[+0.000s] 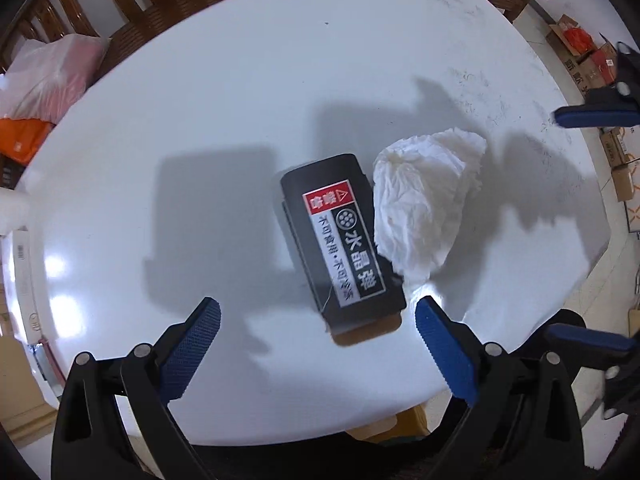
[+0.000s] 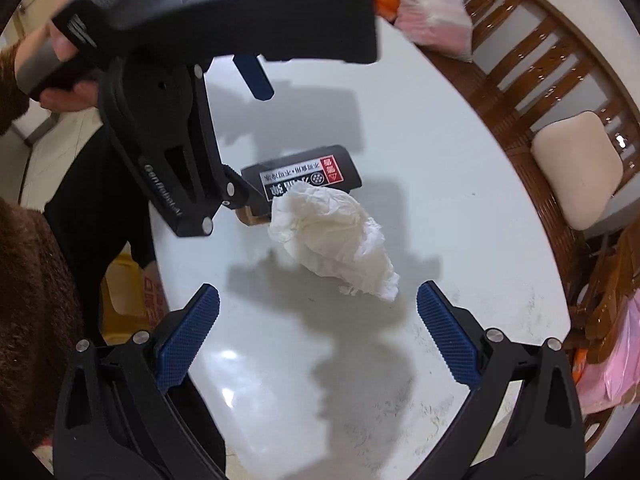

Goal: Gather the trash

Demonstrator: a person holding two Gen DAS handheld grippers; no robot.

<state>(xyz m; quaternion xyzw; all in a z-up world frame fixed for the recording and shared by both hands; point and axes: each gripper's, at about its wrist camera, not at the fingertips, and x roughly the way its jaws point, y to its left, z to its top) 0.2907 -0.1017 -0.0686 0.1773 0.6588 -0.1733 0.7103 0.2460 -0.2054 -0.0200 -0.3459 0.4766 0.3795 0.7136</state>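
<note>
The flat black cardboard box [image 1: 340, 236] reads "水晶弹", apparently with a red warning patch; beside it the crumpled white tissue [image 1: 424, 204]. My left gripper [image 1: 318, 352] and right gripper [image 2: 318, 336] gape wide, empty, above the white table [image 1: 224, 92].

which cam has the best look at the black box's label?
Left wrist. The black box lies unobstructed on the white table, label fully visible, crumpled tissue touching its right side. In the right wrist view the box is farther off, partly hidden by the tissue and the left gripper.
</note>
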